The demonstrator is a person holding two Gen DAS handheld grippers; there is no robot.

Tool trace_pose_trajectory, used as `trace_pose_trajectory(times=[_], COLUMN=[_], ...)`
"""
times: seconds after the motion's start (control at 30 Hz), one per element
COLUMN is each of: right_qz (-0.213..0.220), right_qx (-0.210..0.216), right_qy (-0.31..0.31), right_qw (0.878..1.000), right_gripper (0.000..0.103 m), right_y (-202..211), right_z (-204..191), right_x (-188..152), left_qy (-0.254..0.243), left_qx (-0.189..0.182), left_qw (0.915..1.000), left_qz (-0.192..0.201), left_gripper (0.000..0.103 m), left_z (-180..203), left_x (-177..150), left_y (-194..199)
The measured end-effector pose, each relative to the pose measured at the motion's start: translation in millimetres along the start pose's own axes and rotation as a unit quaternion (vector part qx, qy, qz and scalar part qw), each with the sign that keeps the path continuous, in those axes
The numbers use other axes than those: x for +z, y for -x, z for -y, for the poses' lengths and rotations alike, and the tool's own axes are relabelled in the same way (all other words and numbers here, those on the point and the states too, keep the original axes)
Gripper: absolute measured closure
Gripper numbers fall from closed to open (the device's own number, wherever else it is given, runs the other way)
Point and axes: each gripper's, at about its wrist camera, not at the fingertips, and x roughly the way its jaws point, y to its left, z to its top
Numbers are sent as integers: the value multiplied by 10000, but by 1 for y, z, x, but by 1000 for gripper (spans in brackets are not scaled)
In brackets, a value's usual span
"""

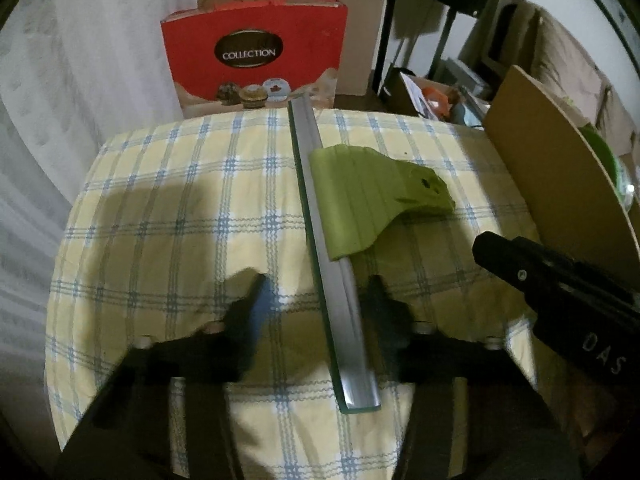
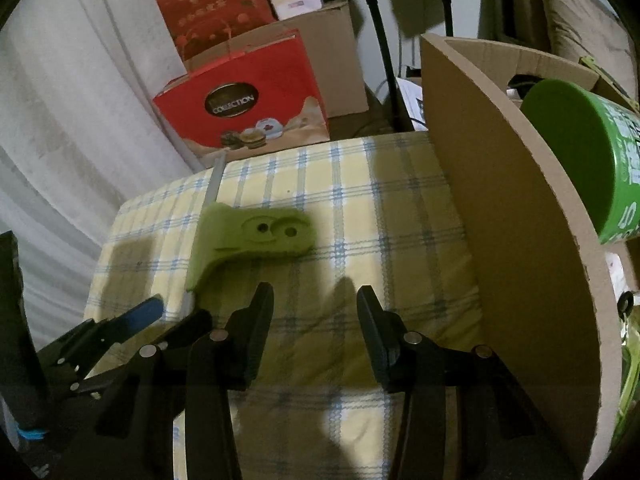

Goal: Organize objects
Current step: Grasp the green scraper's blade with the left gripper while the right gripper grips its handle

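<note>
A window squeegee lies on a yellow-and-blue checked cushion (image 1: 168, 208). It has a long grey blade (image 1: 320, 216) and a green handle (image 1: 372, 196). My left gripper (image 1: 318, 296) is open, its jaws on either side of the near part of the blade, apart from it. In the right wrist view the green handle (image 2: 248, 240) lies just ahead and left of my right gripper (image 2: 314, 308), which is open and empty over the cushion (image 2: 380, 240). The left gripper's blue-padded finger (image 2: 140, 316) shows at lower left there.
A cardboard box wall (image 2: 500, 200) stands along the cushion's right edge, with a green canister (image 2: 580, 152) inside. A red "Collection" gift bag (image 1: 256, 52) and cardboard boxes stand behind the cushion. White curtain hangs at left.
</note>
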Motion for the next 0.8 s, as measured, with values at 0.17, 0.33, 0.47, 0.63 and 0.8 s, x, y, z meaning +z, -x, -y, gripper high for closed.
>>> trace_pose_trajectory(times=[0.17, 0.33, 0.47, 0.63, 0.8], right_qz=[-45, -119, -195, -435, -469], right_qx=[153, 372, 654, 1134, 1329], right_qy=[-94, -164, -308, -492, -666], right_qw=[9998, 9991, 9972, 9914, 9878], right_gripper=[58, 58, 56, 55, 49], right_y=[-1, 2, 3, -3, -6], right_z=[0, 0, -1, -8, -8], right_x=[0, -2, -6, -17, -22], left_qy=[-11, 359, 692, 952, 1063], left_qx=[-204, -723, -1155, -1461, -1614], left_qw=[9998, 9967, 9906, 9842, 9806], left_qz=[-10, -117, -231, -290, -331], left_gripper=[83, 84, 85, 85, 85], left_z=[-2, -22, -41, -54, -57], left_x=[-1, -6, -20, -36, -45], left_y=[1, 5, 13, 22, 26])
